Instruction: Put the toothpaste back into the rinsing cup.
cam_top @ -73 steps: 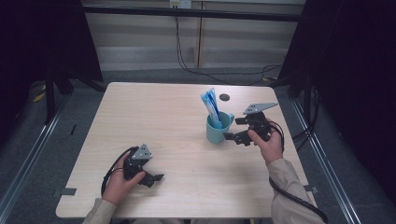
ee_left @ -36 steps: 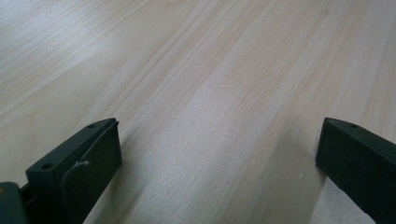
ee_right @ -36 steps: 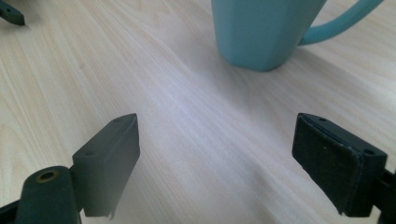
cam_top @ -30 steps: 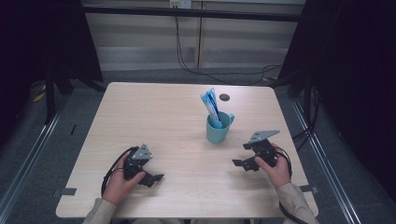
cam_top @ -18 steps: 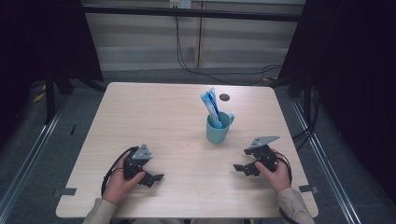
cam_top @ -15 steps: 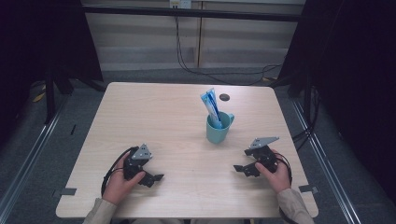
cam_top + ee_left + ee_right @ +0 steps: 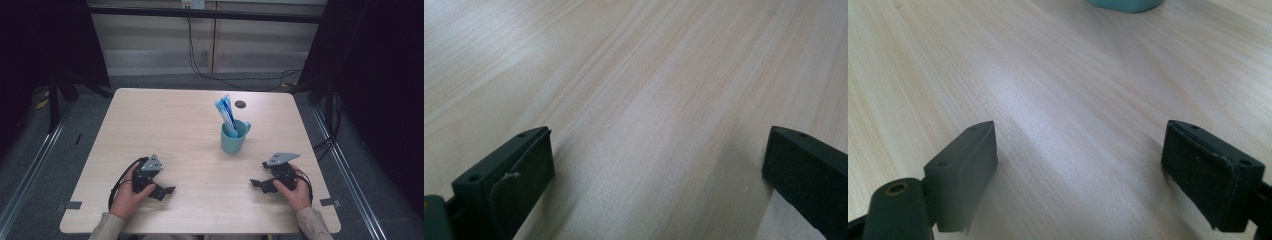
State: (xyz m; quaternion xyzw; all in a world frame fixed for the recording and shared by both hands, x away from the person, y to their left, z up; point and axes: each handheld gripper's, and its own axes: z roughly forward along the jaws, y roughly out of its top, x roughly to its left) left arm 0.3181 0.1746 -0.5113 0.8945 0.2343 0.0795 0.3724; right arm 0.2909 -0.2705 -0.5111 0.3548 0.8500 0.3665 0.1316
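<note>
since the earlier frames, right tool (image 7: pixel 260 183) has drawn back from the teal mug (image 7: pixel 234 138) to the tabletop (image 7: pixel 165 120) edge, released. high view: mug holds a blue-white tube (image 7: pixel 226 114), print unreadable; dark disc (image 7: pixel 240 104) behind. left gripper view: left tool (image 7: pixel 659 170) released over bare wood. right gripper view: mug base (image 7: pixel 1125 5) ahead, path unobstructed.

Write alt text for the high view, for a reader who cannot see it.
A teal mug holding a blue and white tube stands on a light wooden table. Near the table's front edge, a person's hands rest on it, each with an open, empty hand-held gripper: the left hand-held gripper and the right hand-held gripper.
</note>
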